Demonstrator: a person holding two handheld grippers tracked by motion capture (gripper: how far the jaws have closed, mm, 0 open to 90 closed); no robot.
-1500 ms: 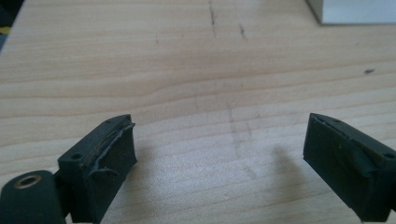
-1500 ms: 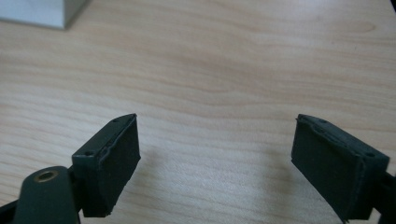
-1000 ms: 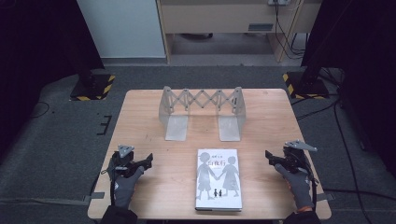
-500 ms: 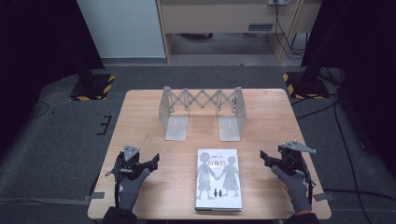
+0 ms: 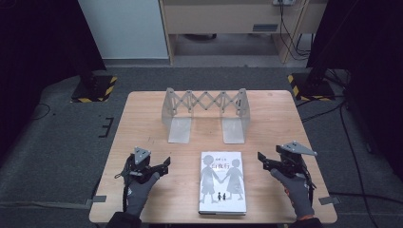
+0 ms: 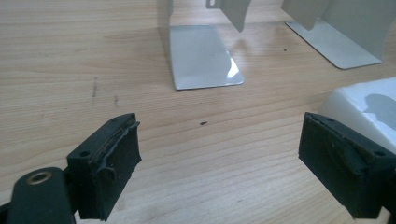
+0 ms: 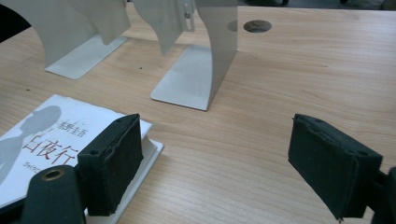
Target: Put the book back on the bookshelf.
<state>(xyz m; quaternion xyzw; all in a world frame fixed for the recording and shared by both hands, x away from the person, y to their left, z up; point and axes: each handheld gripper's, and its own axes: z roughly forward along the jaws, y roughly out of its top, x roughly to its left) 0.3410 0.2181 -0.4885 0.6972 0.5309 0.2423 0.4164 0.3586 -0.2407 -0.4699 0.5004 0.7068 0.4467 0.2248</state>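
Note:
A white book (image 5: 222, 183) with grey silhouettes on its cover lies flat at the front middle of the wooden table (image 5: 275, 123). Behind it stands a grey metal expanding book rack (image 5: 206, 111). My left gripper (image 5: 161, 167) hovers left of the book, open; its jaws have just been closing slightly with nothing between them. In the left gripper view the gripper (image 6: 219, 154) faces bare wood, with the book's corner (image 6: 369, 100) at the right. My right gripper (image 5: 263, 161) is open right of the book. In the right gripper view the gripper (image 7: 219, 154) has the book (image 7: 46, 135) behind its left pad (image 7: 112, 168).
The rack's flat foot plates (image 6: 201, 56) rest on the table beyond the grippers. A round cable hole (image 7: 257, 25) sits in the table at the far edge. Yellow-and-black striped stand bases (image 5: 95, 88) stand on the grey floor past the table's corners.
Both gloved hands have moved their grippers a little inward toward the book. The left gripper's jaws stand slightly narrower. The book and the rack have not moved.

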